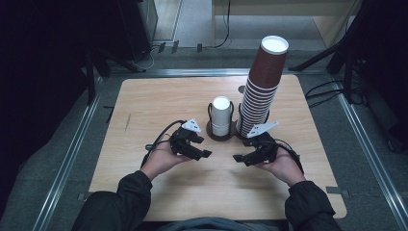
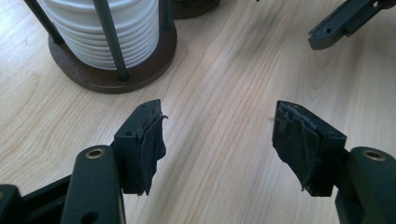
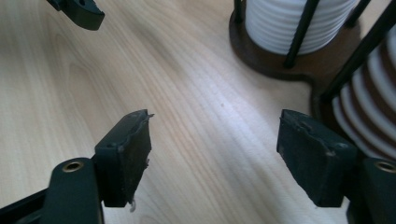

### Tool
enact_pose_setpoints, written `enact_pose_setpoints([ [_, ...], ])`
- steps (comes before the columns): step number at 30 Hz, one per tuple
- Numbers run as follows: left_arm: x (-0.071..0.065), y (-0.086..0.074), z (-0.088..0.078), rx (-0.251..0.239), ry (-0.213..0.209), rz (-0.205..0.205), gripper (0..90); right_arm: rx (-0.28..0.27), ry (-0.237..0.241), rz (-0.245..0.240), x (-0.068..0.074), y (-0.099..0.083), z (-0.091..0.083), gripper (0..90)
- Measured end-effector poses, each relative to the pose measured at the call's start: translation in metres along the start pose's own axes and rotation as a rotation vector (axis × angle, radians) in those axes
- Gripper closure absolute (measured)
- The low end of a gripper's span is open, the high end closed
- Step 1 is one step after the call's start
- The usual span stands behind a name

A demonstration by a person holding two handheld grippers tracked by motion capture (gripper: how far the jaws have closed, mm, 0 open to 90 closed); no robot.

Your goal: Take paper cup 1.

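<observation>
A short stack of white cups stands in a dark round holder with black rods at the table's middle. Beside it on the right rises a tall, leaning stack of brown cups. My left gripper hovers just in front of the holder and to its left, open, with bare wood between its torn pads. My right gripper sits in front of the brown stack, also open and empty. The white cups show close in the left gripper view, and the white cups and brown cups in the right gripper view.
The light wooden table has rounded corners and a metal frame around it. Cables and dark stands lie on the floor beyond the far edge. Each gripper view catches a jaw tip of the other gripper.
</observation>
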State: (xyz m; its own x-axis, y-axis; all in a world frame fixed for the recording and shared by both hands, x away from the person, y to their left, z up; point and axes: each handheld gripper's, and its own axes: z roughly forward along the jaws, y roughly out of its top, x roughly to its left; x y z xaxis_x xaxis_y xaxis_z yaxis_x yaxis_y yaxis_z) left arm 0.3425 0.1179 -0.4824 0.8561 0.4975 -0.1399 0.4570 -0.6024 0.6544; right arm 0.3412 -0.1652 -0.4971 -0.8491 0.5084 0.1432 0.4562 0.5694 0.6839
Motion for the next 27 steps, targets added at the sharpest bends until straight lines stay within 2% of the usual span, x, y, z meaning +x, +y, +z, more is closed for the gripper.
enact_pose_setpoints([
  [3, 0.000, 0.002, -0.002, -0.006, -0.015, 0.004, 40.4, -0.001, 0.024, 0.002, 0.001, 0.000, -0.002, 30.8],
  [4, 0.003, 0.003, -0.002, 0.007, -0.051, -0.026, 40.7, -0.007, 0.022, -0.008, 0.003, 0.001, -0.003, 31.5],
  [5, 0.003, 0.003, -0.002, 0.007, -0.051, -0.026, 40.6, -0.007, 0.022, -0.008, 0.003, 0.001, -0.003, 31.5],
  [6, 0.006, 0.004, -0.002, 0.022, -0.063, -0.053, 40.6, -0.008, 0.024, -0.008, 0.003, 0.002, -0.003, 32.1],
  [7, 0.008, 0.004, -0.004, 0.012, -0.079, -0.066, 40.0, -0.011, 0.035, -0.004, 0.004, 0.003, -0.003, 32.5],
  [10, 0.010, 0.003, -0.007, -0.004, -0.069, -0.070, 39.0, -0.012, 0.044, 0.009, 0.004, 0.005, -0.003, 32.5],
  [11, 0.011, 0.003, -0.010, -0.010, -0.067, -0.069, 36.3, -0.018, 0.046, 0.017, 0.003, 0.005, -0.005, 33.7],
  [14, 0.014, 0.002, -0.011, -0.004, -0.101, -0.087, 37.7, -0.033, 0.047, 0.032, 0.001, 0.006, -0.007, 36.1],
  [17, 0.013, 0.001, -0.013, -0.013, -0.095, -0.065, 36.7, -0.040, 0.044, 0.048, -0.001, 0.005, -0.008, 37.0],
  [21, 0.012, 0.002, -0.016, -0.011, -0.082, -0.051, 29.7, -0.034, 0.043, 0.048, -0.001, 0.005, -0.007, 39.5],
  [22, 0.012, 0.002, -0.016, -0.011, -0.082, -0.051, 30.0, -0.036, 0.029, 0.047, -0.001, 0.006, -0.006, 41.0],
  [23, 0.013, 0.002, -0.017, -0.014, -0.112, -0.066, 32.0, -0.036, 0.022, 0.049, -0.001, 0.006, -0.005, 43.0],
  [25, 0.012, 0.002, -0.019, -0.021, -0.114, -0.055, 38.0, -0.035, 0.016, 0.053, -0.001, 0.006, -0.005, 44.7],
  [26, 0.012, 0.002, -0.020, -0.029, -0.104, -0.049, 38.0, -0.035, 0.017, 0.051, -0.001, 0.006, -0.004, 45.1],
  [27, 0.013, 0.002, -0.021, -0.022, -0.095, -0.052, 38.0, -0.029, 0.044, 0.047, -0.001, 0.007, -0.003, 47.3],
])
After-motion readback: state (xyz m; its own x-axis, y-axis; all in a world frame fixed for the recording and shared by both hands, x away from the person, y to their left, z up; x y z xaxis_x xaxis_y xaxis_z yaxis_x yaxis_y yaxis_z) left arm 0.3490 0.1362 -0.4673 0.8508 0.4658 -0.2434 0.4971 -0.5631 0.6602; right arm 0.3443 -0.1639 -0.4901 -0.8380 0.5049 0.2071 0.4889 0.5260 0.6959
